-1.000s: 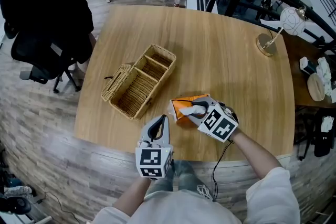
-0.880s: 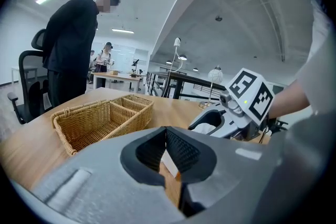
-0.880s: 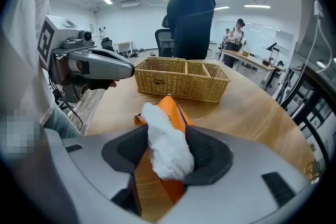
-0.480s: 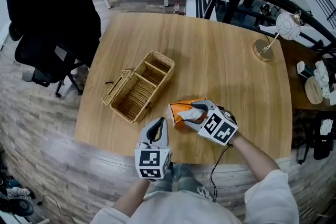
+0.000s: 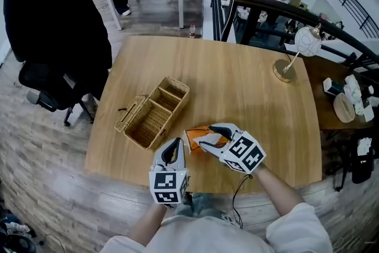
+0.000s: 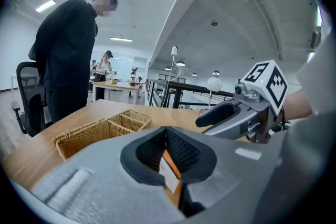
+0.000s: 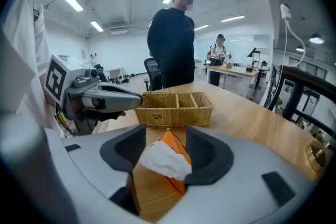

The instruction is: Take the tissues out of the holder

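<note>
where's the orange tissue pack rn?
Head view: the orange tissue pack sits near the table front edge, just right of the wicker basket, between the left gripper and right gripper.

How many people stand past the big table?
2. One person in black stands behind the table, beside the office chair; another person stands farther back at a desk. More may be hidden.

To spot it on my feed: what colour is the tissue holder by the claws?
Orange soft pack, white tissue sticking out; clearest in right gripper view.

No legible text, brand or number. Only black-and-white square code markers: on left gripper [image 5: 176, 144] cube and right gripper [image 5: 208, 137] cube, both on near side of wicker basket [image 5: 177, 86].
</note>
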The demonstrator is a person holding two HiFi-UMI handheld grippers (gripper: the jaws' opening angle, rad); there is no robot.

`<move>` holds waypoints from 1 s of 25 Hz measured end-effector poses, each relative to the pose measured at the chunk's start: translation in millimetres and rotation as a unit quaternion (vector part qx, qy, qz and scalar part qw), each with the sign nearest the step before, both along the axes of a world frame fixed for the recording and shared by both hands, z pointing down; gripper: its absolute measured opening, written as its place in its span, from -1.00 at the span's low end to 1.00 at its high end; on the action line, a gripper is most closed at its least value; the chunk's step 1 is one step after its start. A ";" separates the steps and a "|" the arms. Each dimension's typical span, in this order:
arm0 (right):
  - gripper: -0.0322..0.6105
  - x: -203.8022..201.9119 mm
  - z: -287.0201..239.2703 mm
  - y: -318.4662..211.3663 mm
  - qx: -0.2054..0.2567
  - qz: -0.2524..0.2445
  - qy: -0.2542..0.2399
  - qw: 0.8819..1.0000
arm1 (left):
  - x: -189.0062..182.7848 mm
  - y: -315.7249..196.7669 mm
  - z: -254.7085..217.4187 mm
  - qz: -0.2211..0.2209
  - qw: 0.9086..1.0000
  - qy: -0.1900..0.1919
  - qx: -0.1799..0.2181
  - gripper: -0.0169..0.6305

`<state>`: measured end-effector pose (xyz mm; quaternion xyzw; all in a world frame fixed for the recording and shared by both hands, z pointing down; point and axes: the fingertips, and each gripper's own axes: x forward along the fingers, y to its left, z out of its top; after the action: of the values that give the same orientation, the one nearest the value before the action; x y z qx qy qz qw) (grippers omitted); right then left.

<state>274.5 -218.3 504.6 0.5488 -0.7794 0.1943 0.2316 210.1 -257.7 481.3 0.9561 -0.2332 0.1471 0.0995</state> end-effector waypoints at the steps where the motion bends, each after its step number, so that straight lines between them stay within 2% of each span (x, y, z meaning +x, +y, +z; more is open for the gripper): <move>1: -0.16 -0.3 -4.8 1.3 0.006 0.008 -0.005 1.000 | 1.0 0.0 -4.0 0.000 1.000 0.004 0.002 -0.91; 5: -0.17 4.5 -17.1 7.0 0.027 0.051 -0.024 0.998 | 3.9 -1.5 -17.4 0.001 1.000 0.018 0.013 -0.91; 9: -0.19 16.9 -26.1 15.8 0.055 0.120 -0.056 0.990 | 3.8 0.1 -25.9 0.001 0.999 0.025 0.022 -0.92; 14: -0.48 27.6 -33.5 29.9 0.094 0.198 -0.090 0.972 | 3.0 4.6 -29.8 0.009 0.999 0.028 0.028 -0.92; 20: -0.68 39.1 -32.8 49.9 0.120 0.258 -0.111 0.952 | 8.9 12.0 -30.5 0.022 0.999 0.027 0.033 -0.92; 25: -0.88 48.4 -30.2 66.2 0.138 0.309 -0.113 0.934 | 14.5 17.9 -23.2 0.029 0.999 0.027 0.021 -0.92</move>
<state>322.8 -152.1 474.5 0.7636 -0.6113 0.2076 -0.0081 224.6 -239.8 458.0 0.9679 -0.2058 0.1192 0.0809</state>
